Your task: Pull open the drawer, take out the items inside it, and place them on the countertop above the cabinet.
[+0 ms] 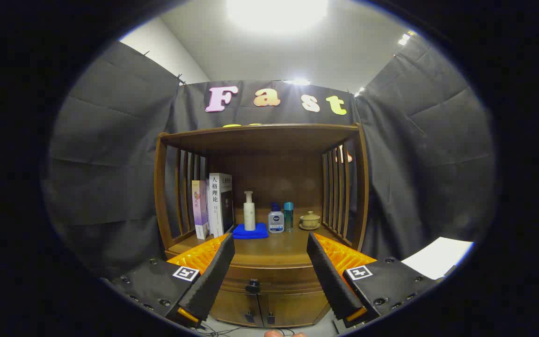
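Tool (269, 276) released, fingers spread wide, gripping nothing. The drawer (269, 276) lies between and just beyond the fingertips, directly below the surface (274, 250) of the wooden cabinet (260, 140). Drawer front is shut: a curved band of brown wood with a small dark knob (252, 285) at its centre. Two cabinet doors (269, 306) with dark pulls sit below it. On the surface, further back: two upright books (213, 203), a white pump bottle (249, 210) standing on a blue cloth (251, 230), a small clear bottle (276, 220), a teal bottle (288, 215), and a lidded cup on a saucer (310, 220).
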Available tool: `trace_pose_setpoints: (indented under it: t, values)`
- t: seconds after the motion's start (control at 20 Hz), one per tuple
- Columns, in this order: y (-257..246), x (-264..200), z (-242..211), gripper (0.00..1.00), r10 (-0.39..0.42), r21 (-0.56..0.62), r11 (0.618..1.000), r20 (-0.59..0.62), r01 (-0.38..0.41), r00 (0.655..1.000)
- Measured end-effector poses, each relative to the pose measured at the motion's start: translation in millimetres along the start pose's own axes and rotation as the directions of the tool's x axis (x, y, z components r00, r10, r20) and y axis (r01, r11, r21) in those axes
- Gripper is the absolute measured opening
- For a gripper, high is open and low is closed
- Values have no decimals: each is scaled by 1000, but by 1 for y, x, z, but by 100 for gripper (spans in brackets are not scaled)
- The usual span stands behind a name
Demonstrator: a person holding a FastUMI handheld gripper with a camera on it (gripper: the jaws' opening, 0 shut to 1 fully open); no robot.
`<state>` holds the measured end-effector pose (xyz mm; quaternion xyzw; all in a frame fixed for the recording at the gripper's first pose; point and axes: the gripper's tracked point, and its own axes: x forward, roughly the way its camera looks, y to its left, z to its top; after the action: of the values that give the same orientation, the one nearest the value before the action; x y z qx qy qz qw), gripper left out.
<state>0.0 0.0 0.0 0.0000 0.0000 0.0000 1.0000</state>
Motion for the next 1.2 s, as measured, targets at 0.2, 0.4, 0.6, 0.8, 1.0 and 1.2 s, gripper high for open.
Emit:
trace_pose_setpoints:
  t: [0.2,0.4,0.6,0.8,1.0,1.2]
  values:
    - [11,6,-10,98,27,7,1000,-15,-27,1000]
    - [19,12,-23,98,47,19,999,-31,-46,998]
    - [20,18,-27,98,45,32,999,-31,-44,998]
    - [20,20,-32,98,40,53,998,-37,-38,999]
    - [15,21,-36,98,36,51,998,-44,-33,998]
    - [15,22,-41,98,45,72,997,-54,-41,998]
